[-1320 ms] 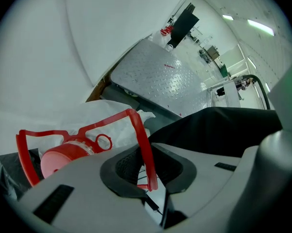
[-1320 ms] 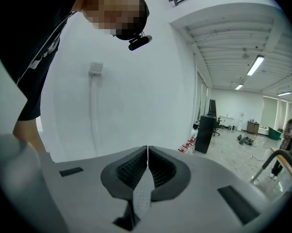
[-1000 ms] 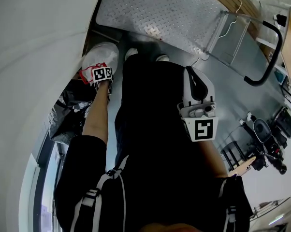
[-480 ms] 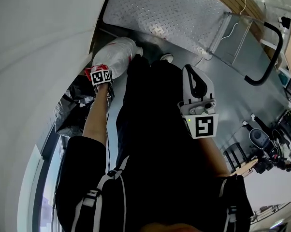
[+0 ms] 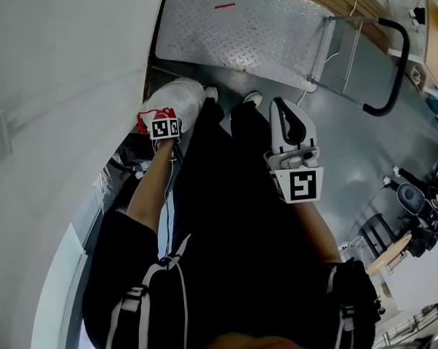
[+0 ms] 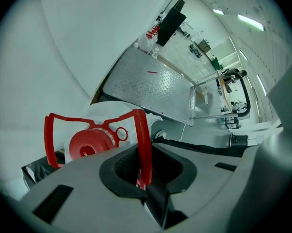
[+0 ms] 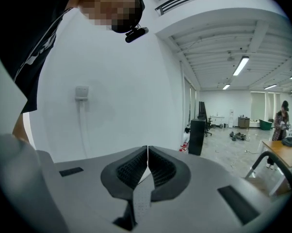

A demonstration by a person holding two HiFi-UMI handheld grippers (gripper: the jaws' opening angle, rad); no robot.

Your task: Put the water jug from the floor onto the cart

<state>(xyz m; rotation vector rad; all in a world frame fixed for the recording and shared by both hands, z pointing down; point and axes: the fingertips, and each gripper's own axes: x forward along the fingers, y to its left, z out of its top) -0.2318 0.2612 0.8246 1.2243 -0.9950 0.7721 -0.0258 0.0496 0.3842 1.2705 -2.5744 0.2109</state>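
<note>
Gripping the red handle (image 6: 140,144) of the water jug (image 5: 177,100), the left gripper (image 6: 143,178) has its jaws drawn narrow, pinching one upright side of the thin plastic loop. The pale jug sits directly under that gripper, its red cap (image 6: 90,147) facing up toward the camera. It is close against the white wall (image 5: 59,86) and just short of the near edge of the cart (image 5: 241,31), not yet on its ridged metal deck. The cart's black push bar (image 5: 393,78) rises at the far end. The right gripper (image 7: 147,166) is held beside the person's dark trousers above the grey floor (image 5: 364,158), its jaws pressed together with nothing between them.
</note>
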